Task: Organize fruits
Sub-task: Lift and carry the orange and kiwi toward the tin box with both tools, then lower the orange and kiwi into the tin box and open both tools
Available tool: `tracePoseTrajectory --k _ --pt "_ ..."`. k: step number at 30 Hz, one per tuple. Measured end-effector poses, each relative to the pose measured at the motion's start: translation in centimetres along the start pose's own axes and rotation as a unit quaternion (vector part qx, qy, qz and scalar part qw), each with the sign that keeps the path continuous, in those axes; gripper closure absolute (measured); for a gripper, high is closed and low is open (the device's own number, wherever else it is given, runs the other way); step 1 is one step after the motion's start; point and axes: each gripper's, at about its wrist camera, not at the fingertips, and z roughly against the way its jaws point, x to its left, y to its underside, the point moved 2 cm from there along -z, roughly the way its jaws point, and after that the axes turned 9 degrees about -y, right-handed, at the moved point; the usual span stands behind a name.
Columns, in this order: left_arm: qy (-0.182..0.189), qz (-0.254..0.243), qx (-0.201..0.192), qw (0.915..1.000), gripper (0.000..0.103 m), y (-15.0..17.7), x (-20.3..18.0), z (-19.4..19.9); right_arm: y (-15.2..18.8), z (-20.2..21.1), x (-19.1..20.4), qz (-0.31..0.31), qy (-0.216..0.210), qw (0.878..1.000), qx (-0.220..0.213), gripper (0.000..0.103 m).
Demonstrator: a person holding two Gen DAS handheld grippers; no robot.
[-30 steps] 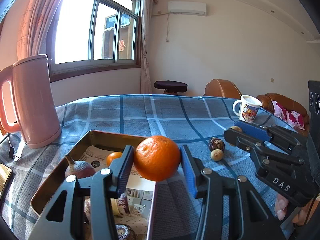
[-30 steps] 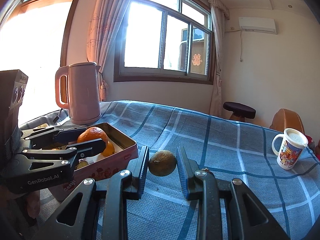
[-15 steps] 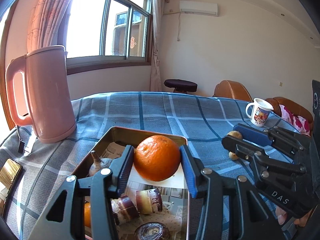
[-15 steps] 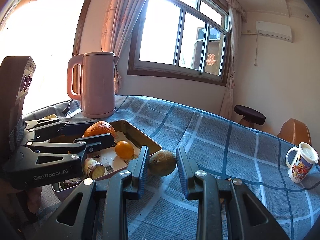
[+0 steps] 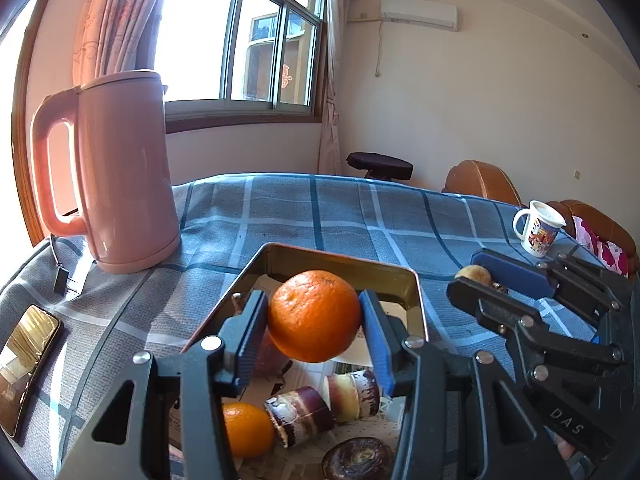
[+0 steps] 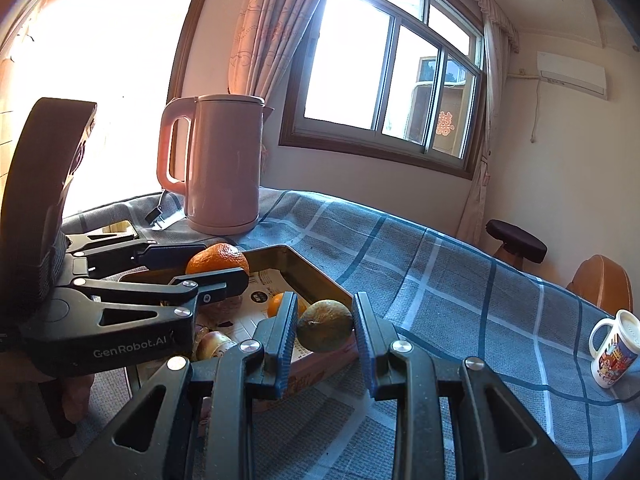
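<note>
The left gripper point(image 5: 314, 320) is clamped on a large orange point(image 5: 314, 316), centre frame in its own view, held above the open metal tin point(image 5: 412, 288). The right gripper point(image 6: 325, 328) is clamped on a dull greenish-brown fruit point(image 6: 325, 326) over the tin's near rim. A good release probably means lowering each fruit into a bare patch, clear of the small orange point(image 5: 246, 428) and the cut sugarcane pieces point(image 5: 300, 408), before parting the jaws. A blue plaid cloth point(image 6: 460, 280) covers the table; a pink kettle point(image 5: 116, 172) stands upper left, a mug point(image 5: 538, 232) at right, below the sunlit window point(image 6: 380, 84).
</note>
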Motion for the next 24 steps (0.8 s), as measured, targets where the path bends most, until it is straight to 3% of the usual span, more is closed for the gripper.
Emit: tracePoseTrajectory --k 12,24 --pt "-0.007 0.013 0.025 0.9996 0.054 0.0 2.0 -1.0 -0.4 -2.5 1.9 0.011 -0.021 1.0 0.02 0.073" --pt "-0.023 0.001 0.022 0.9995 0.054 0.0 2.4 -0.9 -0.2 -3.9 2.9 0.015 -0.031 0.999 0.039 0.073"
